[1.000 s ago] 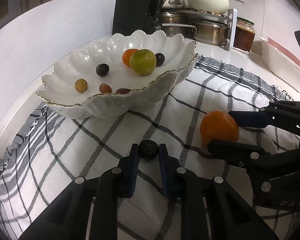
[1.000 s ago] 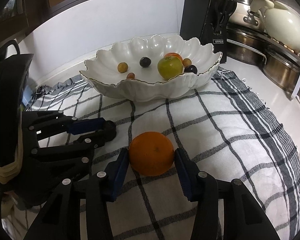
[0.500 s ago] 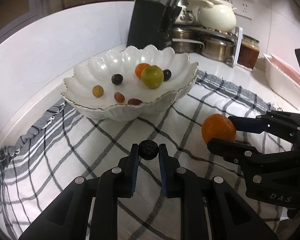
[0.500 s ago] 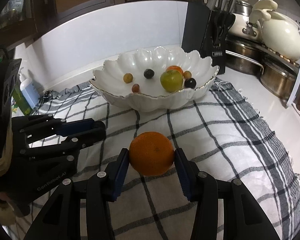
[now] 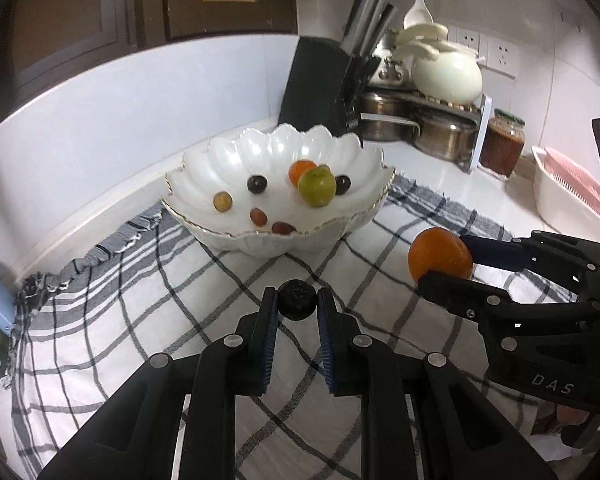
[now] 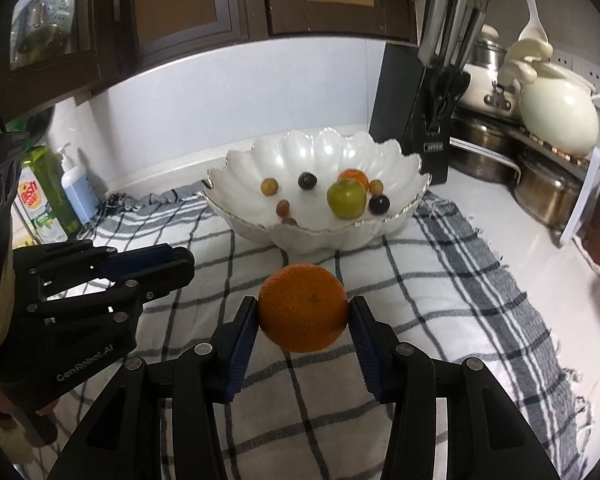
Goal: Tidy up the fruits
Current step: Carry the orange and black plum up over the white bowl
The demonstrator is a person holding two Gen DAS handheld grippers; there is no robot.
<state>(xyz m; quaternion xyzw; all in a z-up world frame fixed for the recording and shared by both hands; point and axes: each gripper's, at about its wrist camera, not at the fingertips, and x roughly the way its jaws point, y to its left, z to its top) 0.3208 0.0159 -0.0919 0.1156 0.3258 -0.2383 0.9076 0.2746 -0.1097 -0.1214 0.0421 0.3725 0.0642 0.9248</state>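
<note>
A small dark grape is pinched between the pads of my left gripper, lifted above the checked cloth. My right gripper is shut on an orange, also held off the cloth; in the left wrist view that orange shows at the right. Ahead of both stands a white scalloped bowl holding a green fruit, a small orange fruit and several grapes. In the right wrist view the left gripper is at the left, its grape hidden.
A black knife block, steel pots, a cream pot and a jar stand behind the bowl. A pink-and-white rack is at the right. Soap bottles stand at the left wall.
Both grippers have risen with their fruit, off the cloth. The bowl now looks farther and lower in both views.
</note>
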